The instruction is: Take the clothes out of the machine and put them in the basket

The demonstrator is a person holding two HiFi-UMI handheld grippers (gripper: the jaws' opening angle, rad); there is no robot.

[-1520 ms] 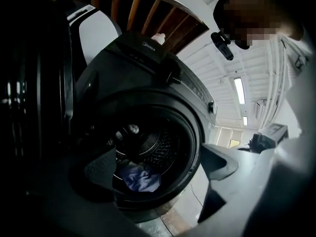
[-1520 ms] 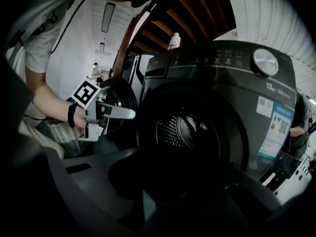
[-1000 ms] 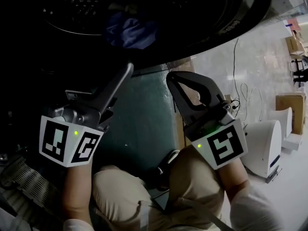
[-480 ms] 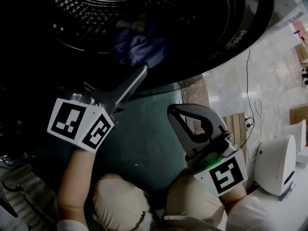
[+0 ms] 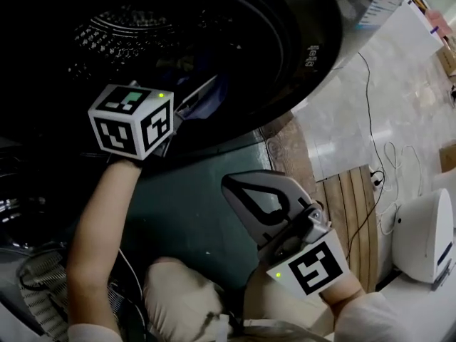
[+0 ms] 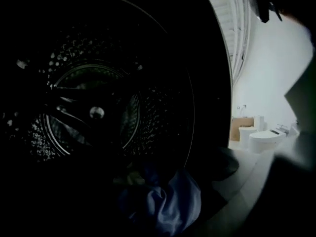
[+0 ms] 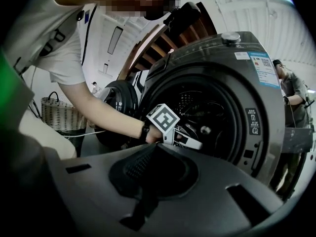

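Observation:
The washing machine (image 7: 247,98) stands with its door open, and its dark drum (image 6: 94,112) fills the left gripper view. A blue garment (image 6: 173,201) lies at the drum's front lip and also shows in the head view as blue cloth (image 5: 214,104). My left gripper (image 5: 205,91) reaches into the drum mouth just above the garment; its jaws stand apart, touching nothing that I can see. My right gripper (image 5: 235,187) hangs outside, below the opening, shut and empty. A wicker basket (image 7: 61,115) stands on the floor to the left of the machine.
The machine's open round door (image 7: 116,107) is swung out at the left. Cables (image 5: 377,155) trail over the pale floor at the right, beside a white appliance (image 5: 427,234). Another person (image 7: 291,93) stands right of the machine. My knees (image 5: 185,298) are below the grippers.
My left gripper has moved up and forward from below the drum rim into the opening, over the blue garment. The right gripper has sunk a little and stayed shut.

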